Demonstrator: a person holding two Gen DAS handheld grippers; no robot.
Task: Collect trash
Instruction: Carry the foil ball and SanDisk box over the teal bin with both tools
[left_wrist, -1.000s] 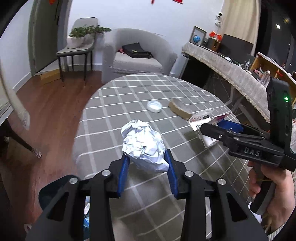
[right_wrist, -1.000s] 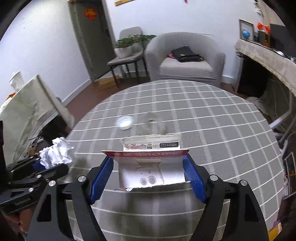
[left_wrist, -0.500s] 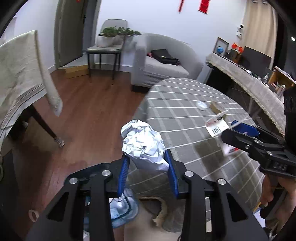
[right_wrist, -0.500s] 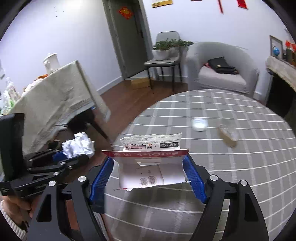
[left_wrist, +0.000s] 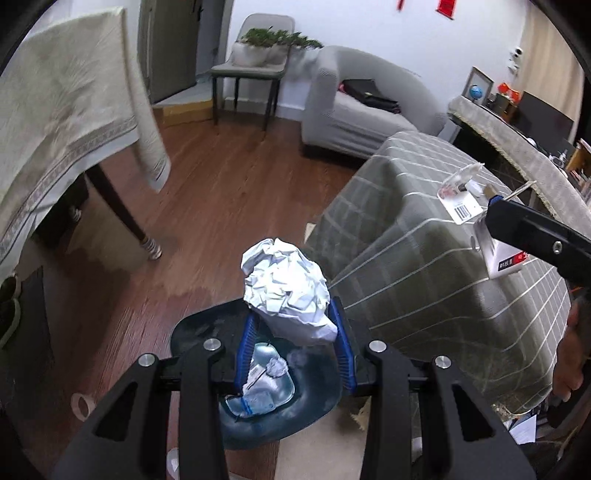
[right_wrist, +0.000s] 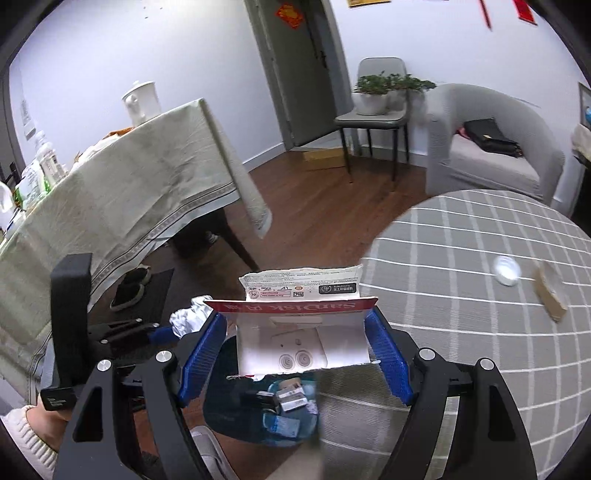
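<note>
Trash was held in both claws: a crumpled paper ball (left_wrist: 286, 286) in the left claw (left_wrist: 293, 345) and a torn SanDisk card package (right_wrist: 301, 332) in the right claw (right_wrist: 295, 356). A second earlier both pieces hung over the checked counter (left_wrist: 443, 236); half a second earlier they had swung toward its edge, and by this moment both claws had cleared the counter and sat above the dark blue bin (left_wrist: 317, 402) on the wooden floor (left_wrist: 207, 206). That shift suggested the carry was nearly over and the drop was the step at hand.

The left claw was closed on the lower half of the ball, its blue pads pressing either side, with the bin mouth directly below. The right claw was closed on the package's two side edges, which held it flat and open-faced like a small tray; the bin showed beneath it too, already holding a plastic bottle and scraps.

The ball looked light and springy, white with sharp creases, and seemed likely to fall freely once released. The package was thin card, red-banded along the front, ragged at its torn back flap. A small white cap (right_wrist: 506, 270) and a brown cardboard piece (right_wrist: 550, 293) were on the counter, probably left to collect.
</note>
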